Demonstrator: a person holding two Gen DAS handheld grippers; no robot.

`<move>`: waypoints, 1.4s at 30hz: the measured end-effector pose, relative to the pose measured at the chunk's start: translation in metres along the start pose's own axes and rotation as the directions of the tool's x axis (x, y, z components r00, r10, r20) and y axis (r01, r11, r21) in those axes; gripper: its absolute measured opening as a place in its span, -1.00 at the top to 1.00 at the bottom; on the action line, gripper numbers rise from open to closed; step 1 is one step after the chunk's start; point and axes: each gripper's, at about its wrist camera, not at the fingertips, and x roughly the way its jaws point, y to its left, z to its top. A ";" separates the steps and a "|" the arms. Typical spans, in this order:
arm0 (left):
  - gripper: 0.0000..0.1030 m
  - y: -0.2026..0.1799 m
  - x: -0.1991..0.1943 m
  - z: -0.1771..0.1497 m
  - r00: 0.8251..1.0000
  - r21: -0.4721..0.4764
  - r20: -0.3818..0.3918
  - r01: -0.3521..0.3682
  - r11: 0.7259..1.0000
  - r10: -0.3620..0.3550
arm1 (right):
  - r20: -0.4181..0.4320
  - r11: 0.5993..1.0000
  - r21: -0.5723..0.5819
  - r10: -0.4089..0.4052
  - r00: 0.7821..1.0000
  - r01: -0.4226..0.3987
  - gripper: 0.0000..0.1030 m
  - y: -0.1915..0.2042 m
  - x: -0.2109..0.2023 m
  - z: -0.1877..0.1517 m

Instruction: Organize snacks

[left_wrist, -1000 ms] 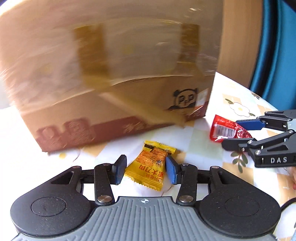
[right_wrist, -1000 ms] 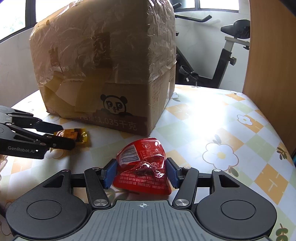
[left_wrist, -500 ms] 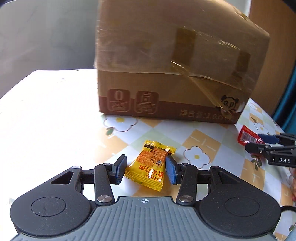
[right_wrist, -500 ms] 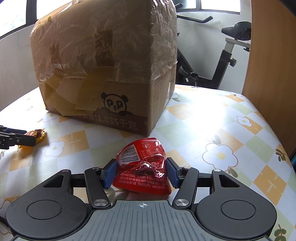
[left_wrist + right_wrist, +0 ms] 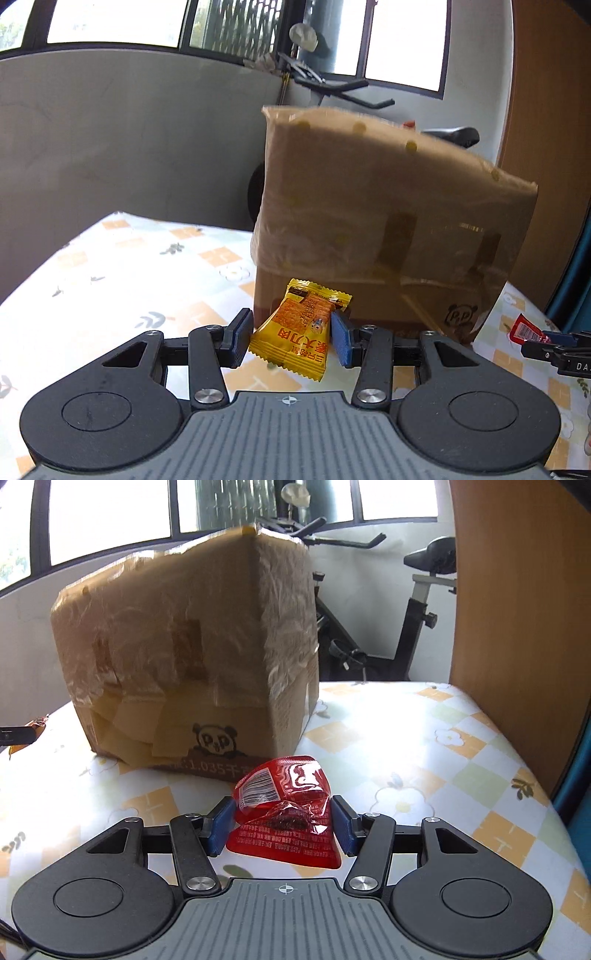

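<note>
Midway through sorting: left gripper clamped on a yellow-orange foil snack packet, right gripper clamped on a crinkled red plastic snack packet, both aloft before a tall taped cardboard box, neither yet dropped in.
</note>
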 end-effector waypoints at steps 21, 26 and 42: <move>0.06 -0.058 0.042 0.151 0.976 0.134 0.187 0.091 0.987 -0.115 | 0.139 0.982 -0.165 0.112 0.984 -0.088 -0.01 0.057 0.034 0.197; 0.06 -0.049 0.069 0.152 0.993 0.164 0.094 0.054 0.985 -0.070 | 0.047 0.987 -0.145 0.082 0.996 -0.074 -0.01 0.071 0.073 0.205; -0.60 -0.032 0.069 0.155 0.997 0.142 0.049 0.054 0.988 -0.062 | -0.035 0.994 -0.110 0.015 0.999 -0.019 -0.31 0.074 0.090 0.198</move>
